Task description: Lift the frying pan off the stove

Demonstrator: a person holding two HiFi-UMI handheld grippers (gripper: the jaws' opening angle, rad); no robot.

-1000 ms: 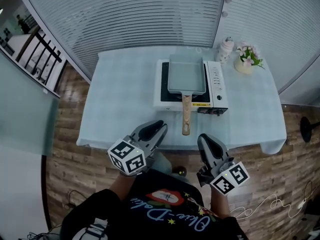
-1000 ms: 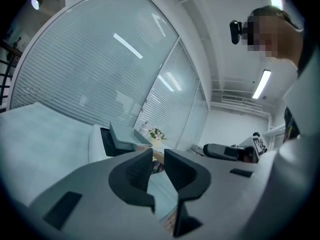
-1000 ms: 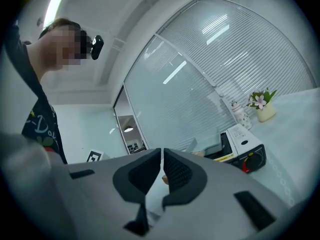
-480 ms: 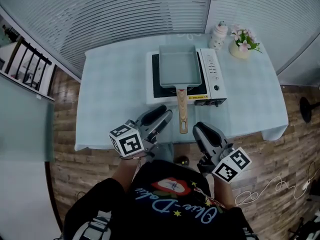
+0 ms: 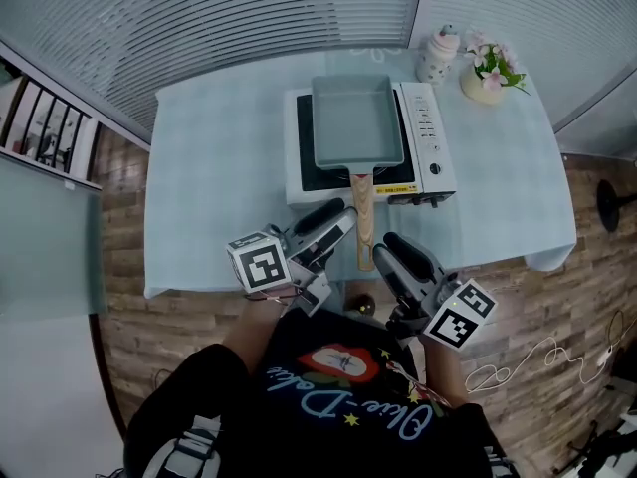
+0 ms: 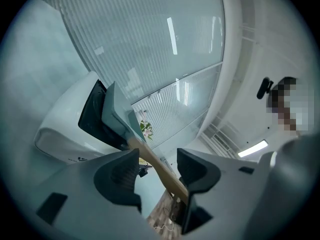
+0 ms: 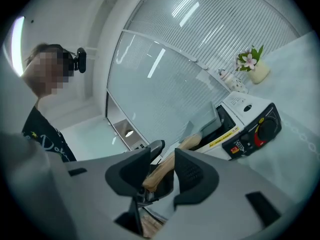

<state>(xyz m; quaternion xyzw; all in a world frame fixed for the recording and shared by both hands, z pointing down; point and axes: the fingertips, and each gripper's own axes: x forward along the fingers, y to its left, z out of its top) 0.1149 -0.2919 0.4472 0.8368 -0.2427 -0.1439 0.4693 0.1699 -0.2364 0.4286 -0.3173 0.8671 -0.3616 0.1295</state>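
A grey-blue rectangular frying pan (image 5: 356, 122) sits on a white portable stove (image 5: 428, 147), its wooden handle (image 5: 363, 225) pointing toward me over the table's front edge. My left gripper (image 5: 338, 222) is just left of the handle, its jaws opening. In the left gripper view the handle (image 6: 156, 160) shows in the gap beyond the left gripper (image 6: 157, 170), untouched. My right gripper (image 5: 391, 245) is just right of the handle's end, jaws opening too. The handle end (image 7: 161, 170) shows through the gap of the right gripper (image 7: 162, 173); the pads are clear of it.
A light blue cloth covers the table (image 5: 219, 167). Behind the stove at the right stand a white bottle (image 5: 438, 56) and a pot of flowers (image 5: 485, 76). The stove's knob (image 7: 263, 129) faces the front. Blinds and glass walls rise behind the table; wooden floor surrounds it.
Both grippers have come up from below the table edge to either side of the handle's end. Their jaws, close together before, now stand apart.
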